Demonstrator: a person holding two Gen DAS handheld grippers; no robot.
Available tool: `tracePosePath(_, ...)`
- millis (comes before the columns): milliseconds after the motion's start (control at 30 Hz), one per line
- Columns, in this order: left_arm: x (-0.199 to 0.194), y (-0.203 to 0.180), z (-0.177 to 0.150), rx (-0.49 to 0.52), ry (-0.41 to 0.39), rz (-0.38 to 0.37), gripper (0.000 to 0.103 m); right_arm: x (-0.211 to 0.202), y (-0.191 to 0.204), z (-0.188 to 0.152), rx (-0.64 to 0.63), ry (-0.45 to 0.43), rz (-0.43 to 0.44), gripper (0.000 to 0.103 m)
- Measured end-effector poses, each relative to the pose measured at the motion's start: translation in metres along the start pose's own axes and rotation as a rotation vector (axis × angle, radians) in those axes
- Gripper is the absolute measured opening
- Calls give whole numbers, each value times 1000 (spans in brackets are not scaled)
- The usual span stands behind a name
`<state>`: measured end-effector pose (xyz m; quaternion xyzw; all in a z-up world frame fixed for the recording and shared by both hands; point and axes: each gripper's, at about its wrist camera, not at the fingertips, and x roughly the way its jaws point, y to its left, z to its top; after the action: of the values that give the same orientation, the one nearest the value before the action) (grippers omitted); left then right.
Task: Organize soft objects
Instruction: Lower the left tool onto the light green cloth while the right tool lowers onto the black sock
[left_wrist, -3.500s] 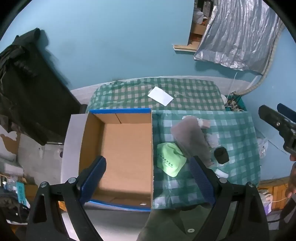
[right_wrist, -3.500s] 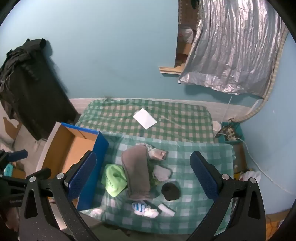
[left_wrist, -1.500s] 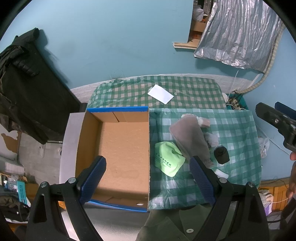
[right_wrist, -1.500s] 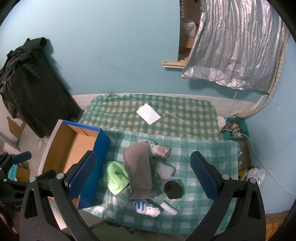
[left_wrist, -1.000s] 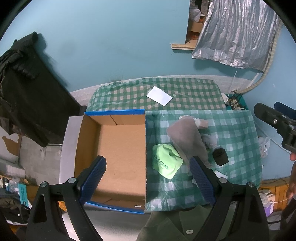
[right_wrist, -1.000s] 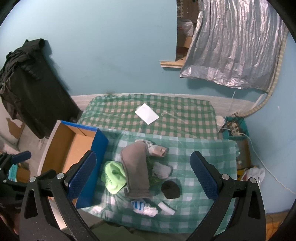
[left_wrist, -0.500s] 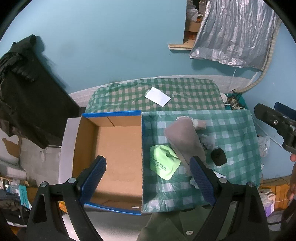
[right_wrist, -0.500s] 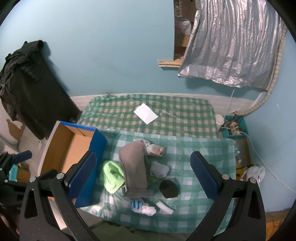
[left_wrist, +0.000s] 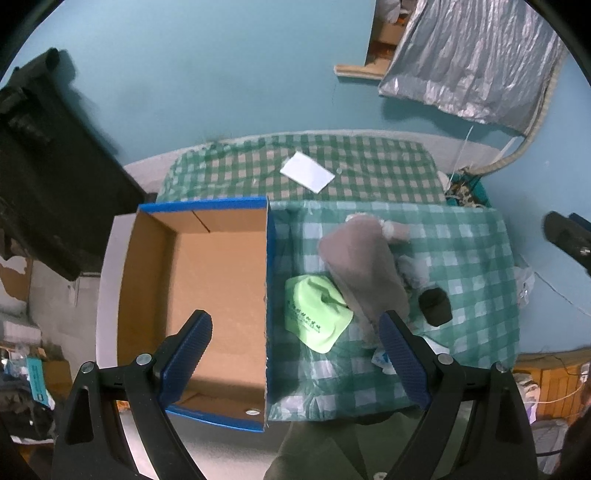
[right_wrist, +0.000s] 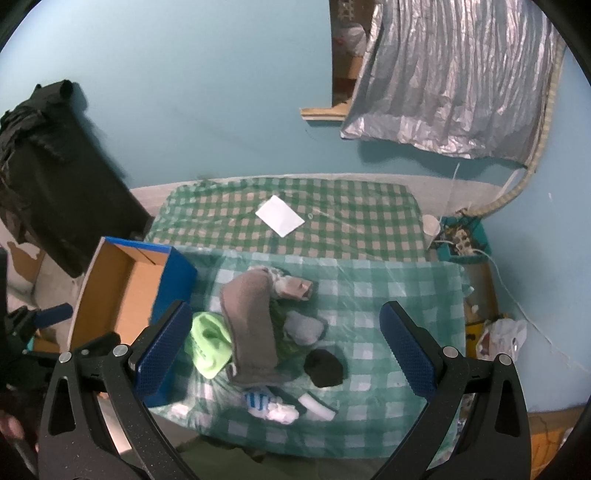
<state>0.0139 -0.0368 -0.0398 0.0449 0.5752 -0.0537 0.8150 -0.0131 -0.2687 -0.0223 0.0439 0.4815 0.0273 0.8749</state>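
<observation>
Checked tablecloth (right_wrist: 388, 295), socks (right_wrist: 251, 325), box (left_wrist: 207, 280).

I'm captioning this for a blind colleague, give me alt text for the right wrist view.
Open right tongs hover above a green checkered table holding a pile of soft items: a grey sock, lime green cloth and black bundle. An open cardboard box sits left.

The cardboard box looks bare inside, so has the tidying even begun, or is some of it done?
Nothing looks done: the cardboard box holds nothing. Nothing is in hand either; the left claw and right claw both hang open above the table. Everything is left: the green cloth, long grey piece, black bundle and striped sock lie on the checked tablecloth.
</observation>
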Motion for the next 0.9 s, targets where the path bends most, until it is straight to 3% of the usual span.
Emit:
tracePosePath(267, 41, -8, 1, 18, 74, 10, 93, 29, -26, -11, 37, 66, -2, 101)
tracePosePath(467, 66, -15, 3, 6, 122, -29, 93, 54, -43, -22, 41, 118, -21, 101)
tracePosePath(600, 82, -22, 2, 6, 136, -54, 93, 68, -51, -31, 62, 146, -20, 101)
tracePosePath(900, 121, -38, -2, 66, 160, -28, 93, 105, -65, -52, 78, 208, -35, 101)
